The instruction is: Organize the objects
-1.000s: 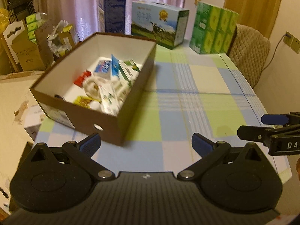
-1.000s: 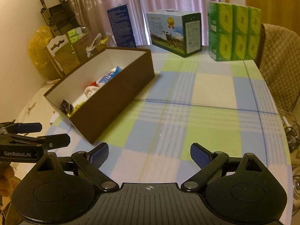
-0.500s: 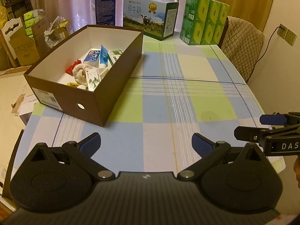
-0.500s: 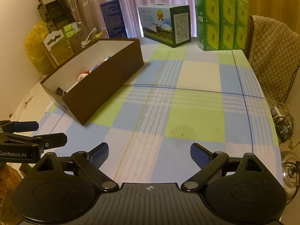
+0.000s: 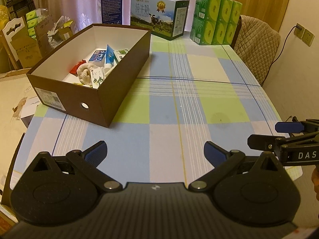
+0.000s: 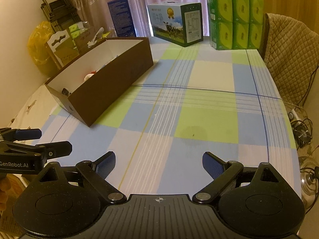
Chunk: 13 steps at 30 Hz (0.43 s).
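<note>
This is a lived-in home dining room. A surface under a blue, green and white checked cloth (image 5: 189,103) stands before pinkish lace curtains (image 5: 59,0), with a chair draped in a quilted beige cover (image 5: 257,47) at its side. Green multipacks of tissues (image 5: 215,29), a milk carton gift box printed with cows (image 5: 157,23) and stacked cardboard boxes (image 5: 22,43) crowd its far end and corner.

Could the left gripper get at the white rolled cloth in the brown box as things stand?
Probably yes. The left gripper is open and empty, the brown box has no lid, and the white rolled cloth lies on top of the items. The near wall means coming in from above.
</note>
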Tool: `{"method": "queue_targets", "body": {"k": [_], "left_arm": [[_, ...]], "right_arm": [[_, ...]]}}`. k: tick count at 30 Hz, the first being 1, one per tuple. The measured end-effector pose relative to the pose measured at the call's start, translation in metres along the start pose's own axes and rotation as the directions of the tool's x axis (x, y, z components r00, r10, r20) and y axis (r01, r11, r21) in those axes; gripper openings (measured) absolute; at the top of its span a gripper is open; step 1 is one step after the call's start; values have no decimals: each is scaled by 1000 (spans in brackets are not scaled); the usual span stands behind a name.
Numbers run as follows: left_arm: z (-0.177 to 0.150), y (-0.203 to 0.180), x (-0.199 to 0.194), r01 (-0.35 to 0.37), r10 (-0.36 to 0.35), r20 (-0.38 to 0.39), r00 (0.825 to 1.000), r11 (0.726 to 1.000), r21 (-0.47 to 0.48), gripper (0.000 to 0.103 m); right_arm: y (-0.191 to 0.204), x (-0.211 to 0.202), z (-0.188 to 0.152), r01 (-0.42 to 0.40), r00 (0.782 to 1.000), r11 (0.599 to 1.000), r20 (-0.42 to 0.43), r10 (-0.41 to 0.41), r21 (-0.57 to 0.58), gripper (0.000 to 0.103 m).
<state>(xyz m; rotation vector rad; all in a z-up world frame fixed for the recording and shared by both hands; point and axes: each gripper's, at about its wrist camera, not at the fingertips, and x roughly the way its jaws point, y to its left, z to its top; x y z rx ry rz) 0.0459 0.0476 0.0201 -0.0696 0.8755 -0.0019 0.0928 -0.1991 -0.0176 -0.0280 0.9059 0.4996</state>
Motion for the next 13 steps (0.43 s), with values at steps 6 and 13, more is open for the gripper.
{"method": "queue_targets", "body": {"k": [6,13], "left_arm": [[0,0,0,1,-1,-1,1000,1000,4,102],[2,1,3,1,-1,-2,1000,1000,5,102]], "right_arm": [[0,0,0,2,1000,1000,0,-2,8,91],[-1,4,3,8,1000,1000,-3,-8,19,91]]}}
